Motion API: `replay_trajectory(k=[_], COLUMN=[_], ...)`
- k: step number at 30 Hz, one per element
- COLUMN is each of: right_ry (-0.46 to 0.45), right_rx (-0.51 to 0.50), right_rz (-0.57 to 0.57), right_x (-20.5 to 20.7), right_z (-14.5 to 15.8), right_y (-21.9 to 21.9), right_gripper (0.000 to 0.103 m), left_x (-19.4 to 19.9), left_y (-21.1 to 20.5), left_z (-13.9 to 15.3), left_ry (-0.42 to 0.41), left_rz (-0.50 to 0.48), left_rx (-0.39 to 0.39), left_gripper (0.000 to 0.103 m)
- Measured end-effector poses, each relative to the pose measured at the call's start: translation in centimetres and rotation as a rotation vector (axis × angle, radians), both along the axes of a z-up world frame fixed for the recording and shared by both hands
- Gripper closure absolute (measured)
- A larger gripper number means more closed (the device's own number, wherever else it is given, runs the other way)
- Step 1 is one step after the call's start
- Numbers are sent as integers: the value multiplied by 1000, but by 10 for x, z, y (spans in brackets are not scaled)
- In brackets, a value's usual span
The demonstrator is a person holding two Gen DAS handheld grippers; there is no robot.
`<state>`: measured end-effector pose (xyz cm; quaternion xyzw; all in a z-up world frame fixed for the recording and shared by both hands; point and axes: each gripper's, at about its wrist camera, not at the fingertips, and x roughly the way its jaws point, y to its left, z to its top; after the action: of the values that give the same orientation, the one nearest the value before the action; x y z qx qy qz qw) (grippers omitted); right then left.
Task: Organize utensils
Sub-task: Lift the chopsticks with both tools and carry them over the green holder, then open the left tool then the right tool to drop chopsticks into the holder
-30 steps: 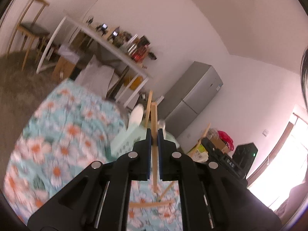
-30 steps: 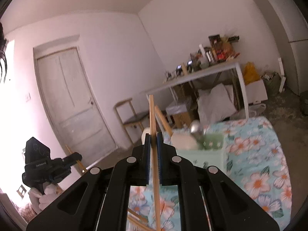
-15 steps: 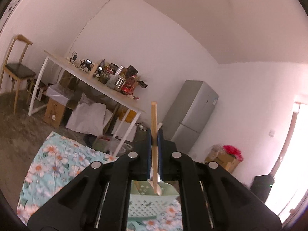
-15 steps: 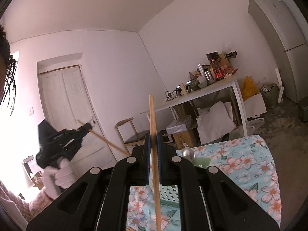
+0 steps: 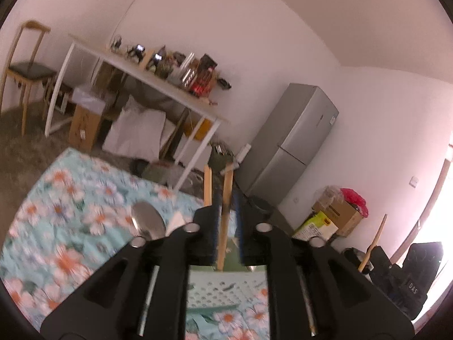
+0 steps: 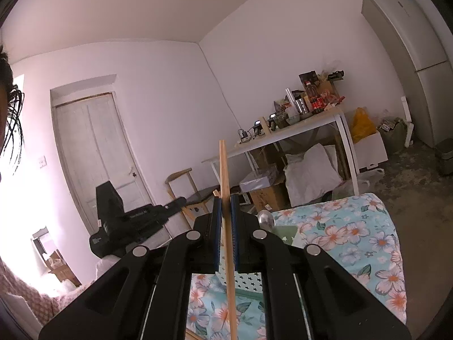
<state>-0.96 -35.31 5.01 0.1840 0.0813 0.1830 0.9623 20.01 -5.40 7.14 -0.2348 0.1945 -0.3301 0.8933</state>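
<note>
My left gripper (image 5: 226, 221) hangs just above the pale green perforated utensil basket (image 5: 215, 291). Its jaws stand slightly apart around a wooden chopstick (image 5: 225, 221) that reaches down into the basket. A second chopstick (image 5: 207, 184) and a metal spoon (image 5: 148, 223) stand upright in the basket. My right gripper (image 6: 225, 226) is shut on another wooden chopstick (image 6: 225, 198), held upright above the basket (image 6: 249, 280). The spoon's bowl (image 6: 266, 218) shows in the right wrist view beside its right finger.
A floral tablecloth (image 5: 70, 218) covers the table. Behind it stand a white cluttered side table (image 5: 158, 82), a wooden chair (image 5: 25, 68), a grey fridge (image 5: 294, 141) and cardboard boxes (image 5: 337, 218). The other gripper (image 6: 127, 221) shows at the right wrist view's left.
My left gripper has tipped down over the basket, and its jaws have parted a little around the chopstick. The right gripper has held its chopstick and lifted slightly.
</note>
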Motion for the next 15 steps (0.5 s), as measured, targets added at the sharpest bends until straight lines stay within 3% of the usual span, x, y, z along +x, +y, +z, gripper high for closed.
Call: replay_trajectory(k=[2, 9, 15], right_ry=[-3, -35, -105], right_rx=[-16, -97, -191], right_rz=[-1, 17, 50], right_x=[-2, 1, 18], right_z=[5, 27, 62], right_y=[3, 25, 58], right_gripper=[96, 96, 96], left_x=[-6, -32, -69], left_y=[3, 29, 66], left_z=[-2, 6, 2], left_ry=[-3, -37, -46], left_rz=[14, 86, 161], left_rx=[-16, -46, -50], left_gripper=[62, 39, 30])
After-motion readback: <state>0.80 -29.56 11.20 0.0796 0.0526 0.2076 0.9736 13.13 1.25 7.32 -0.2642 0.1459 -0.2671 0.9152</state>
